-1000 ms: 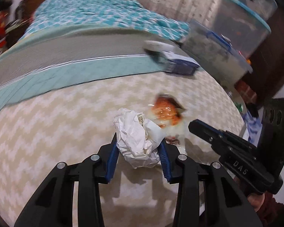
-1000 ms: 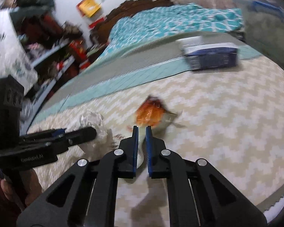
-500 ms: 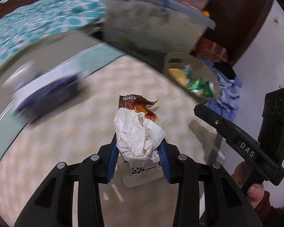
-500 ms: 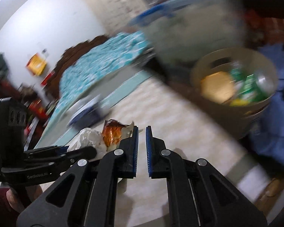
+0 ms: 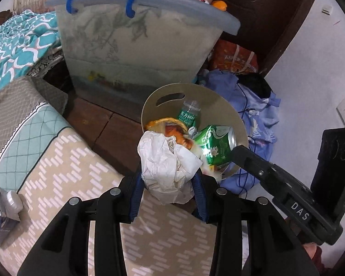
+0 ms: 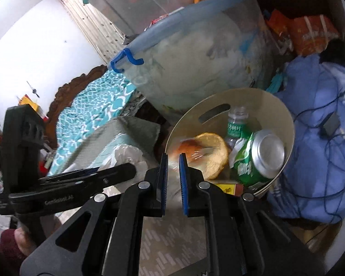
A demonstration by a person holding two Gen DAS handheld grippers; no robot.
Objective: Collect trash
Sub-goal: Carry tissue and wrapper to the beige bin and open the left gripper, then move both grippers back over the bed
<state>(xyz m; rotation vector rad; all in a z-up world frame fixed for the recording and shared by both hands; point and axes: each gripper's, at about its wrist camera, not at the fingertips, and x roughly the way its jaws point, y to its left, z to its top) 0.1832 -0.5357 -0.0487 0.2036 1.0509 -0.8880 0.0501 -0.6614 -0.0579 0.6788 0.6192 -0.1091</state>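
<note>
Paper, crumpled into a white wad (image 5: 165,161), sits clamped between the blue pads of the left tongs (image 5: 168,177), which are partly closed around it and pointed steeply down. Just ahead of and below the wad is the round beige bin (image 5: 220,105), so the wad hangs at the bin's near rim, above the edge of the patterned bed cover (image 5: 64,161). The right tongs (image 6: 173,161) show beside the left, tips over the same near rim; their jaws are opening, a narrow gap showing between the pads, and a blurred orange and clear wrapper (image 6: 188,148) lies in and just beyond that gap, over the bin. Whether the pads touch it I cannot tell. Inside the bin, ahead of both tongs, lie a dented green can (image 5: 216,147) and a clear bottle (image 5: 188,115) with a green label. A lidded plastic storage box (image 5: 138,46) stands beyond the bin, and blue cloth (image 5: 260,115) is heaped to the right.
</note>
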